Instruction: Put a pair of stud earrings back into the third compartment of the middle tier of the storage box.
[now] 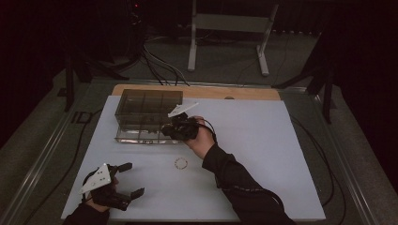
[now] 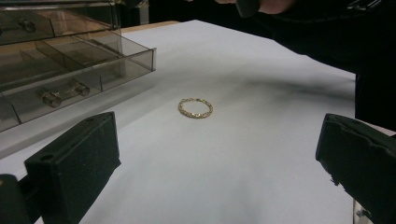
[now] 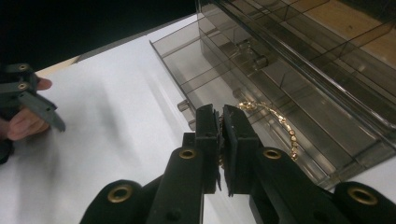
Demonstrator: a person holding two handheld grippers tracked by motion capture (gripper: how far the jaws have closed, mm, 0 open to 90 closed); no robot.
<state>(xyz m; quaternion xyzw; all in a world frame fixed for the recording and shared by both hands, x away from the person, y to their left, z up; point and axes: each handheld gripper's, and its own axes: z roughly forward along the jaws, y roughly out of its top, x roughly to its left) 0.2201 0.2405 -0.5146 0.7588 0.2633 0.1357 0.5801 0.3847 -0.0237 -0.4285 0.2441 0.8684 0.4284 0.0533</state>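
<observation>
Jaws pressed together on a gold chain (image 3: 271, 116) — that is the right gripper (image 3: 222, 121), its pads pinching one end of the chain while the rest trails away over the open drawer (image 3: 280, 116) of a smoky clear box (image 1: 148, 110). The chain's free length lies across the drawer's dividers, partly draped into a compartment near the drawer's front wall; which compartment it rests in I cannot tell. In the high view the right gripper (image 1: 180, 127) sits at the drawer's right front corner, near the far edge of the white board (image 1: 263, 154) that covers the desk.

The left gripper (image 1: 131, 180) has its jaws spread wide with nothing between them, and it rests near the board's near left corner. Ahead of those jaws, well apart from them, a gold bracelet (image 2: 195, 108) lies flat on the board in a closed ring — in the high view it is near the middle of the board (image 1: 180, 163), between the box and the near edge.

The box holds two levels of divided compartments. In the pulled-out drawer, seen from the left gripper view, a small metal piece (image 2: 65, 92) lies in a front compartment; another small item (image 2: 28, 25) sits in the upper level.
</observation>
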